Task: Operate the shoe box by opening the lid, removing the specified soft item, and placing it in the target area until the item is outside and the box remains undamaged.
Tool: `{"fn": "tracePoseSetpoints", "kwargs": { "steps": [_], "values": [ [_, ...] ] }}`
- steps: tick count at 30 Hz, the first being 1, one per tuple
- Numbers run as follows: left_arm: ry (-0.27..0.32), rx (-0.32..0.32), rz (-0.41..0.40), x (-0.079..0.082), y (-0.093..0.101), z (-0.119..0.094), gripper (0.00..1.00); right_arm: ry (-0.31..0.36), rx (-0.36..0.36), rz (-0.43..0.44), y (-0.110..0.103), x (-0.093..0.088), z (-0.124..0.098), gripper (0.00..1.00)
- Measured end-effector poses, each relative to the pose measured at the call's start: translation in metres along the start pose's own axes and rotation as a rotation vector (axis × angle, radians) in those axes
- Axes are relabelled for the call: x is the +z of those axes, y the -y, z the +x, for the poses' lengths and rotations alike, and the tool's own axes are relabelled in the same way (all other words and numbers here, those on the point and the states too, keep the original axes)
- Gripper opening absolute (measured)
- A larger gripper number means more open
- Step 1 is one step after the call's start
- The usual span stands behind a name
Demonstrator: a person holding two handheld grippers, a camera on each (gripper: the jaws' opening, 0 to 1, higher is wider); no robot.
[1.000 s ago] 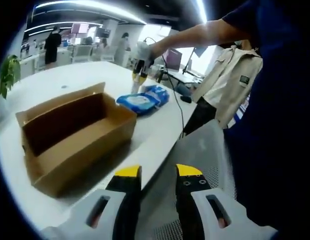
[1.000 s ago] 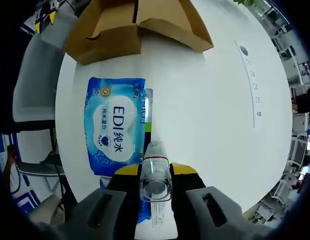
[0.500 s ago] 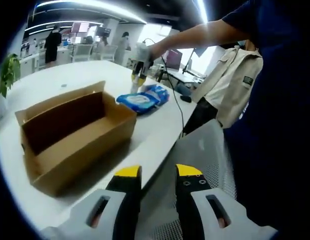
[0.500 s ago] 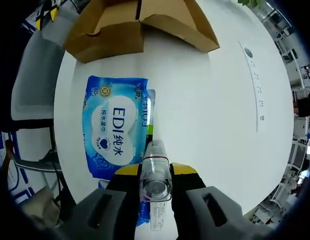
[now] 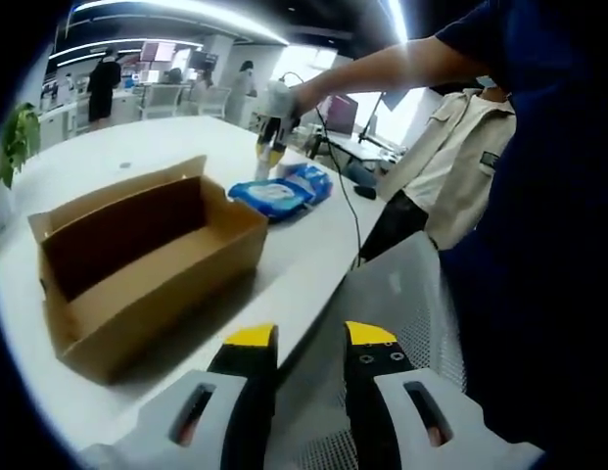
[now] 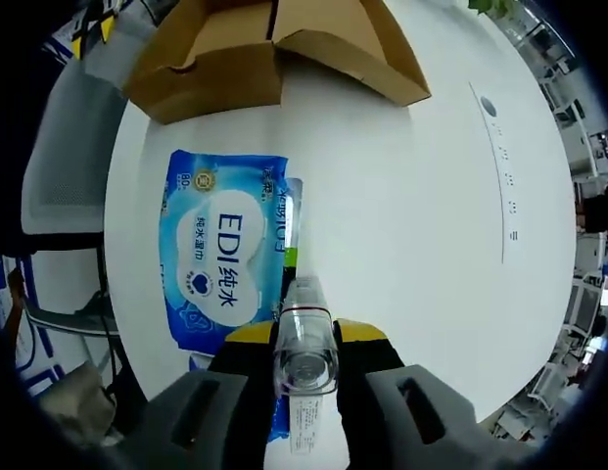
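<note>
The open cardboard shoe box stands on the white table, its inside bare as far as I see. Beyond it lies a blue wet-wipes pack. A person's hand holds my right gripper just above that pack. In the right gripper view, the right gripper is shut on a clear plastic tube and points down at the wipes pack, with the box further ahead. My left gripper is open with nothing between its jaws, and sits off the table's near edge.
A grey mesh chair sits under the left gripper, against the table edge. The person stands to the right. A socket strip runs along the table. A potted plant stands far left.
The right gripper has drifted slightly over the wipes pack, still holding the clear tube. The left gripper and the box stay as they were.
</note>
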State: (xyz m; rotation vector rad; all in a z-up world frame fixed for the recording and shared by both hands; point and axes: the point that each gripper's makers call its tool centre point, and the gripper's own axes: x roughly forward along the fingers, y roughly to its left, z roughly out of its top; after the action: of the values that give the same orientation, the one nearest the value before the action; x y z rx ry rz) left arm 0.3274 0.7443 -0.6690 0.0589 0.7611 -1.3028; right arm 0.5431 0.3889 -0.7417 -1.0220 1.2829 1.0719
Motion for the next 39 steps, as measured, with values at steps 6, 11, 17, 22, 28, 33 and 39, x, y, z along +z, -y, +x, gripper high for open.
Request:
{"fn": "tracePoseSetpoints", "kwargs": {
  "steps": [6, 11, 17, 22, 28, 33, 39],
  "values": [
    [0.002, -0.005, -0.001, 0.000, 0.000, 0.002, 0.24, -0.003, 0.003, -0.012, -0.001, 0.000, 0.000, 0.20],
    [0.003, -0.007, -0.002, 0.001, 0.000, 0.002, 0.24, -0.008, 0.006, -0.021, -0.002, 0.002, 0.000, 0.24],
    [0.011, -0.002, -0.007, 0.002, -0.003, 0.001, 0.24, -0.003, 0.006, -0.017, -0.009, 0.008, -0.005, 0.27],
    [0.012, -0.004, -0.008, 0.002, -0.003, 0.000, 0.24, 0.001, -0.002, -0.013, -0.011, 0.010, -0.012, 0.27],
    [0.025, -0.006, -0.007, 0.007, -0.004, 0.001, 0.24, 0.022, -0.016, 0.000, -0.011, 0.017, -0.025, 0.30],
    [0.031, -0.004, -0.001, 0.011, -0.006, 0.000, 0.24, 0.027, -0.029, -0.001, -0.008, 0.016, -0.029, 0.30],
    [0.029, -0.002, 0.004, 0.010, -0.004, -0.001, 0.24, 0.027, -0.037, 0.002, -0.005, 0.013, -0.030, 0.28]
  ]
}}
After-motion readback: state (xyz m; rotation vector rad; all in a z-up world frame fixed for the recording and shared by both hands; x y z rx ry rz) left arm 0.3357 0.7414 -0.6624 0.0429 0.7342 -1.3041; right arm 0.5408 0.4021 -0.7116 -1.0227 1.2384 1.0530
